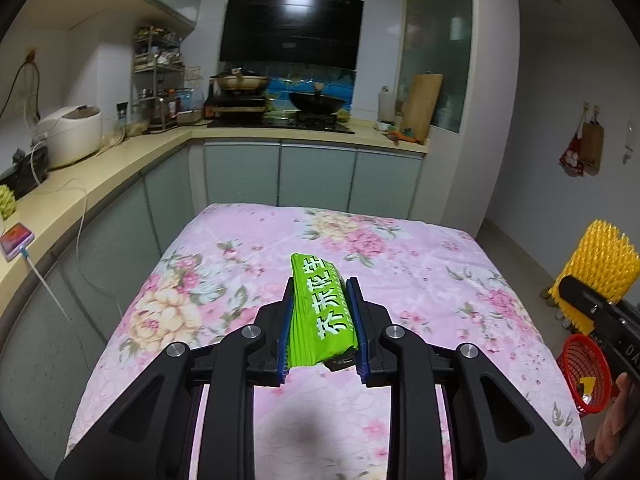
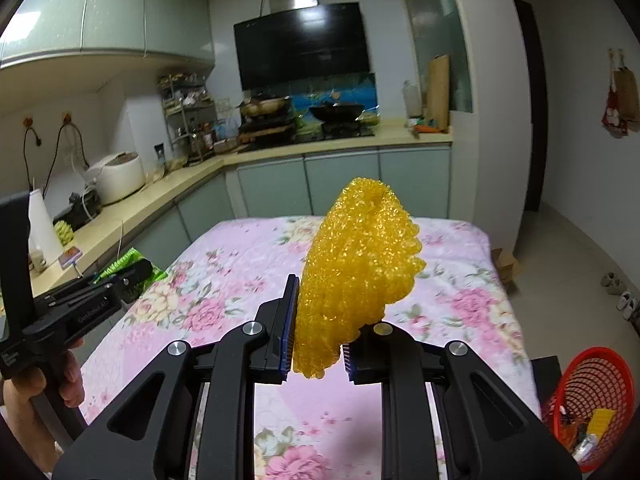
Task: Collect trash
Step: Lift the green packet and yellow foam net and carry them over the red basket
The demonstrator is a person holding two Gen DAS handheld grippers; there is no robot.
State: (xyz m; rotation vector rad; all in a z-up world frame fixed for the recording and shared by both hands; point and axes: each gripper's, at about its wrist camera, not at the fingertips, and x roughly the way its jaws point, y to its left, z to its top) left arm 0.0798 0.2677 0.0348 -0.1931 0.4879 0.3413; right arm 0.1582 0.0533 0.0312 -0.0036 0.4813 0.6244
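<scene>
1. The left tongs (image 1: pixel 320 320) were squeezed tight on a green snack wrapper (image 1: pixel 322 312). The wrapper was bright green with big white letters, folded flat, and it stuck out past the blue pads (image 1: pixel 285 332).
2. The right tongs (image 2: pixel 318 332) were pinched on a yellow foam net (image 2: pixel 356 276). The net was bumpy and shiny, and it stood tall above the tongs like a puffy fan.
3. Both pieces of trash were held up in the air over the counter (image 1: pixel 420 280), which wore a pink cloth with flowers on it.
4. A red basket (image 2: pixel 592 392) sat low past the right edge of the counter, near the right tongs. Some small scraps lay inside it.
5. The pink cloth had lots of open room in front of both tongs.
6. The kitchen worktop (image 1: pixel 100 176) ran close along the left edge of the counter, with only a thin gap between them.
7. The floor (image 2: pixel 568 248) on the right side was wide open, with a few shoes (image 2: pixel 624 300) by the wall.
</scene>
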